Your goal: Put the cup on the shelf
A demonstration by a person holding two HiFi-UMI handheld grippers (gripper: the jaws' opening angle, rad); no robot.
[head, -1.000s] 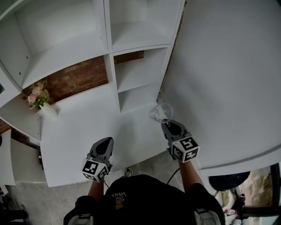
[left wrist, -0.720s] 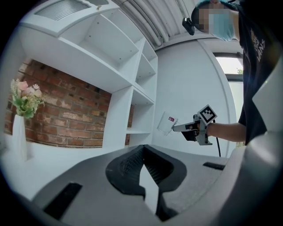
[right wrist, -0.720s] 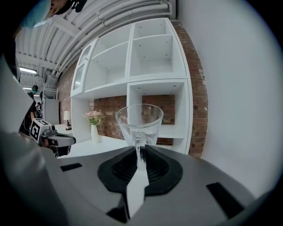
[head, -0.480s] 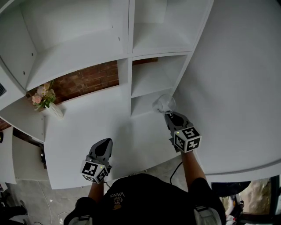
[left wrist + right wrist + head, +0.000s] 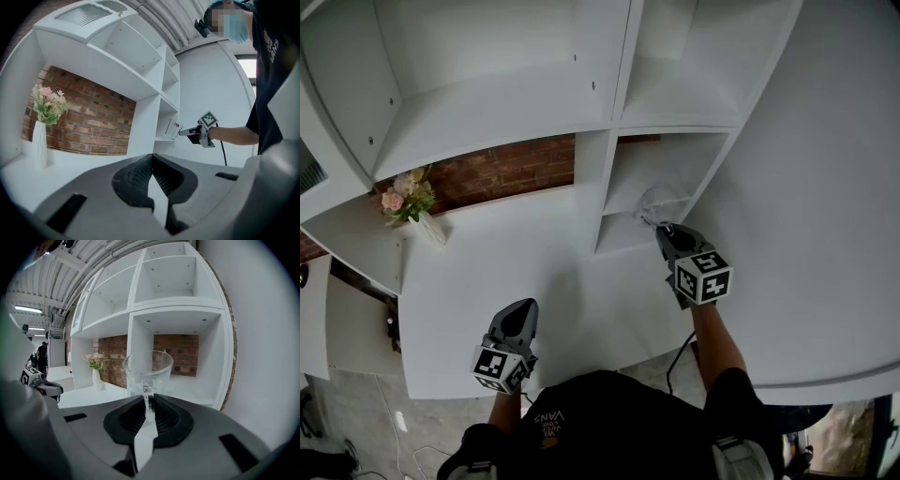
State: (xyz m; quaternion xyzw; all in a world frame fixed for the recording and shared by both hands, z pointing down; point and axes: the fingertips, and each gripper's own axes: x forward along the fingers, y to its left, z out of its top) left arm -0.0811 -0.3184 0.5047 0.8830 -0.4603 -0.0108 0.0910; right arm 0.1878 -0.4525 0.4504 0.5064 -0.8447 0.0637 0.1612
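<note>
A clear glass cup (image 5: 657,203) hangs in the air at the mouth of the lowest open compartment of the white shelf unit (image 5: 622,236). My right gripper (image 5: 662,229) is shut on the cup's handle, seen close up in the right gripper view with the cup (image 5: 147,367) upright above the pinched pads (image 5: 142,405). The compartment floor (image 5: 192,392) lies just behind and below the cup. My left gripper (image 5: 523,307) hovers over the white table, shut with nothing in it (image 5: 152,174). The left gripper view shows the cup (image 5: 173,129) level with the shelf edge.
A white vase of pink flowers (image 5: 416,210) stands at the table's back left against the brick wall (image 5: 502,169). The white table (image 5: 487,272) spreads below both grippers. A white wall (image 5: 825,187) bounds the right side. Upper shelf compartments (image 5: 168,277) hold nothing.
My right gripper has carried the cup forward to the opening of the lowest shelf compartment. The left gripper has stayed in place over the table.
</note>
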